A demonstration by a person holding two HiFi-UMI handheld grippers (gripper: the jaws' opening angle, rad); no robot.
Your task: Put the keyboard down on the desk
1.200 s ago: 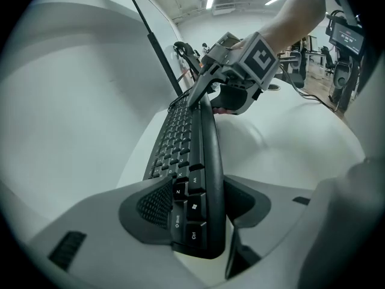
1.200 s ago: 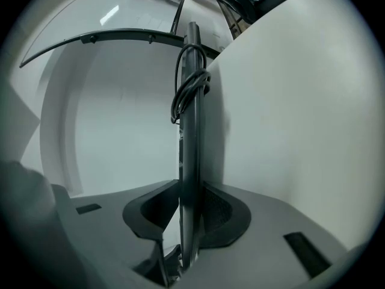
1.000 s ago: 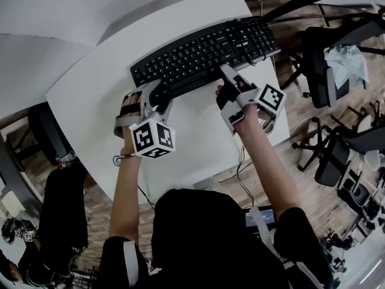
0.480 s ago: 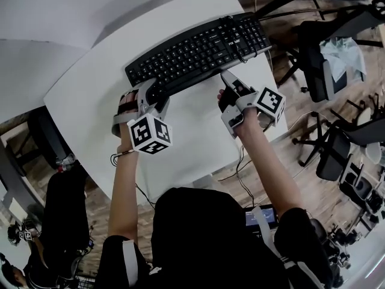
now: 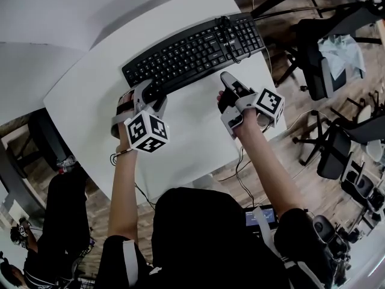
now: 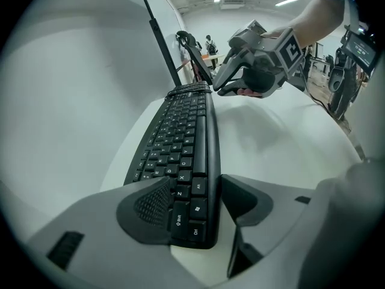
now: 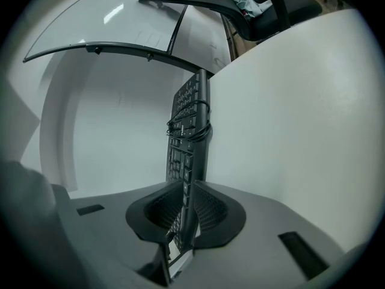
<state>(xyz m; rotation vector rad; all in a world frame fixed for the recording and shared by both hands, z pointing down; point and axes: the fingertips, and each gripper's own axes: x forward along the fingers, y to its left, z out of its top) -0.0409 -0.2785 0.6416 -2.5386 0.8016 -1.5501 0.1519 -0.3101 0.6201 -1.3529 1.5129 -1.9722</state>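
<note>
Me: Since a second ago the keyboard [image 5: 192, 50] is drifting up-left, looking settled on the table [image 5: 192, 137]. My left claw [image 5: 150, 93] is opening around its end.
Spotter: Right claw [image 5: 222, 86]?
Me: Clenching its near edge; letting go is what's left.

Black keyboard [image 5: 192, 50] on a white tabletop [image 5: 186, 137]
The keyboard's keys have small white letters, and a black cable [image 7: 189, 128] is looped round it. The left gripper [image 5: 150, 92], its jaws opening with the keyboard's end between them, is grey, and so is the right gripper [image 5: 227, 77]. The pads [image 7: 207, 212] are black with a pattern of tiny bumps. The cube [image 5: 146, 132] on each one is white with black squares. The floor [image 5: 99, 221] is brown wood. The chair [image 5: 316, 65] is black, with a pale blue-grey cloth [image 5: 340, 50] on it. The person's top [image 5: 204, 239] is black.
</note>
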